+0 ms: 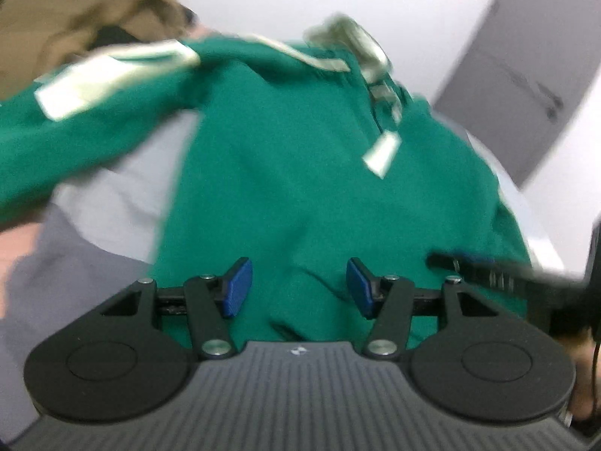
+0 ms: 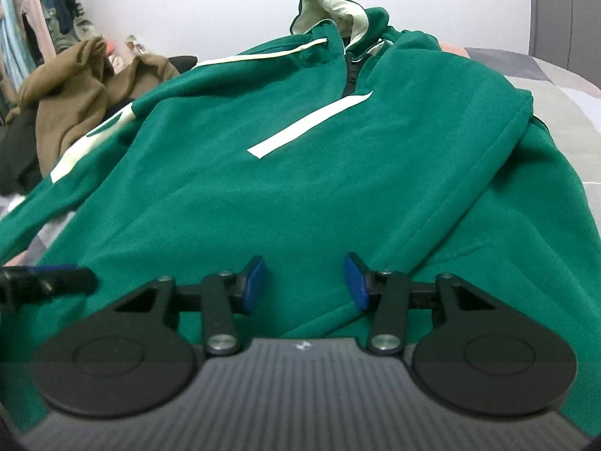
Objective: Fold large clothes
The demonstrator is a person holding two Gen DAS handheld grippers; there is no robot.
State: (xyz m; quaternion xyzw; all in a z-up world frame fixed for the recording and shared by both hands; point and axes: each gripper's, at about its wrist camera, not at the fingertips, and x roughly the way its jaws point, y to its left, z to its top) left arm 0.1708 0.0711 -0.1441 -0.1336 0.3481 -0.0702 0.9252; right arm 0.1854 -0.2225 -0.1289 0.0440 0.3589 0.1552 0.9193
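Green fleece fills both views: a hoodie lies spread front-up on a bed with a grey patchwork cover, its cream-lined hood at the far end toward a white wall. A cream stripe runs slantwise across the chest below a short dark zip, and one sleeve with cream patches trails off to the left. On the right side the cloth is doubled over in a long seamed ridge.

The right gripper sits low over the near hem, blue pads apart with green cloth showing between them; the pads do not press on it. The left gripper is likewise over the hem, its blue pads spread a little wider, with wrinkled cloth lying in the gap but not pinched (this view is blurred, so finer contact cannot be told). Each gripper shows at the edge of the other's view, the two side by side along the hem.

Beyond the sleeve lies a heap of brown clothing with something dark under it. Hanging clothes show at the far left, and a grey door stands to the right.
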